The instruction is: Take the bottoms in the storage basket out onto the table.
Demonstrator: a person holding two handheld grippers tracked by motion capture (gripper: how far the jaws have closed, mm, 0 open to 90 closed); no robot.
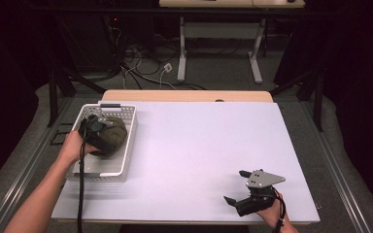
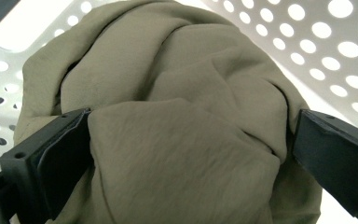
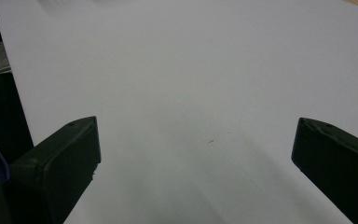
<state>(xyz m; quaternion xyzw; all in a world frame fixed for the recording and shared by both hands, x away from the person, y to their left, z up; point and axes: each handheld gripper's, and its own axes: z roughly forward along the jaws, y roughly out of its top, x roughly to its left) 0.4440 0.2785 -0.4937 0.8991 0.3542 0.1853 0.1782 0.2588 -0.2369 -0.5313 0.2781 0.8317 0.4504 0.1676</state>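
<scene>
Nearest, at the front right corner of the white table (image 1: pixel 199 141): the right gripper (image 1: pixel 235 185), held in the right hand (image 1: pixel 270 209), jaws spread wide with nothing between them but bare tabletop. Topped by one grey three-cornered plate (image 1: pixel 264 178). Well apart from everything else on the table.

Farther off, at the left edge: one white perforated basket (image 1: pixel 129 138), its near end partly covered by the left hand (image 1: pixel 73 145) and forearm. Inside it, one bundle of olive-green cloth (image 1: pixel 111 137), crumpled and folded over itself; impossible to say whether one piece or several, or what kind of garment or rag. Lower part of the bundle hidden by the basket wall in the high view and cut off at the bottom of the left gripper view.

Left gripper (image 2: pixel 191 140) down in the basket, jaws set wide to either side of the cloth, fabric bulging between them and touching both inner faces. Hard to tell whether pressed or merely straddled; jaw tips buried from above under the gripper body. One black cable (image 1: pixel 81 194) trailing back along the left forearm.

Counted: two grippers, two hands, one basket, one cloth bundle. Beyond the table's far edge, dim floor with tangled cords, too dark to make out.
</scene>
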